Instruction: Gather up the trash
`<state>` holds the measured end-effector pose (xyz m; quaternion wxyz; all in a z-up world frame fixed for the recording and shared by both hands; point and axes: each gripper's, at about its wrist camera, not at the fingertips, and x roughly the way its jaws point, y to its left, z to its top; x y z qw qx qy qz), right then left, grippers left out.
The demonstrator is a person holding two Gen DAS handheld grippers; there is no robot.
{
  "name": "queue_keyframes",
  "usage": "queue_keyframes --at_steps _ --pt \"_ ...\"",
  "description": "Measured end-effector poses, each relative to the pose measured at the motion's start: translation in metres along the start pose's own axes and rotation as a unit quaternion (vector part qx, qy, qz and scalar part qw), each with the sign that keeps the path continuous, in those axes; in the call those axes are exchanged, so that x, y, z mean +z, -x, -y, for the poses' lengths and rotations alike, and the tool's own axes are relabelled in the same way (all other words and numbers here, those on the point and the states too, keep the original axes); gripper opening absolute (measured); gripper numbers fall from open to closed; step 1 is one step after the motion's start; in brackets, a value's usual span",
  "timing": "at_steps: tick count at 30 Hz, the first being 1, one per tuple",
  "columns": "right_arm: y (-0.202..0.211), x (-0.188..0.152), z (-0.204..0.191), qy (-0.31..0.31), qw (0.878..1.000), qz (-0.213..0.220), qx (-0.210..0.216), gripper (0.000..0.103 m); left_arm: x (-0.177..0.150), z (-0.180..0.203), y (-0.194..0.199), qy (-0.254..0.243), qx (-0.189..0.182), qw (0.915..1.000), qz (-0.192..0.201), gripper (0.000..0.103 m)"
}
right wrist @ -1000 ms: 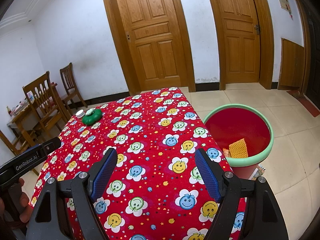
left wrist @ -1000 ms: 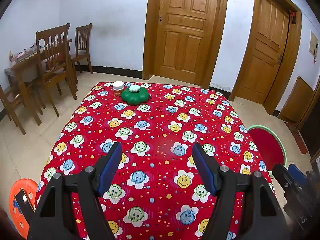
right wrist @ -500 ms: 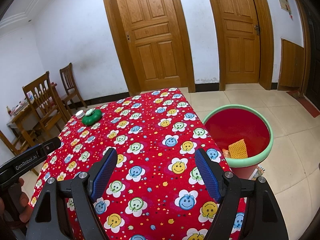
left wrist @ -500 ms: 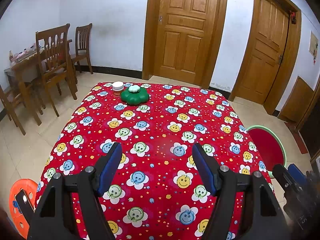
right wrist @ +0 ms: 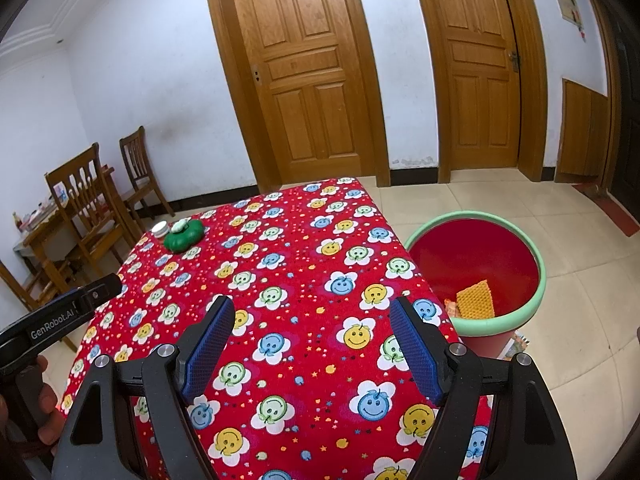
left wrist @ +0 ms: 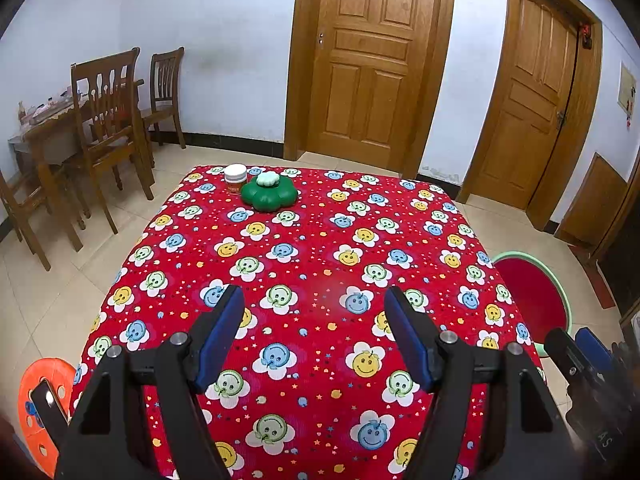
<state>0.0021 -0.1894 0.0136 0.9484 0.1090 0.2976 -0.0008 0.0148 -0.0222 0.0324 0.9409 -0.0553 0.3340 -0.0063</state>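
Observation:
A red bin with a green rim (right wrist: pixel 516 316) stands on the floor right of the table; an orange waffle-textured piece of trash (right wrist: pixel 474 300) lies inside it. The bin also shows in the left wrist view (left wrist: pixel 554 276). My left gripper (left wrist: pixel 314 334) is open and empty above the near part of the red smiley-flower tablecloth (left wrist: pixel 320 248). My right gripper (right wrist: pixel 310 344) is open and empty above the table's near right part. No loose trash shows on the cloth.
A green flower-shaped container (left wrist: pixel 269 196) with a pale lid and a small white-lidded jar (left wrist: pixel 235 178) sit at the table's far left corner. Wooden chairs (left wrist: pixel 108 120) and a table stand left. An orange stool (left wrist: pixel 38 408) is at lower left. Two wooden doors (left wrist: pixel 368 60) are behind.

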Motion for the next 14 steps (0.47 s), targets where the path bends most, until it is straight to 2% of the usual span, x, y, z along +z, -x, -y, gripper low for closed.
queue_keyframes --at_steps 14 --pt "-0.0001 -0.0002 -0.0002 0.0 1.0 0.0 0.0 0.08 -0.0006 0.0009 -0.0001 0.001 -0.001 1.0 -0.002 0.072"
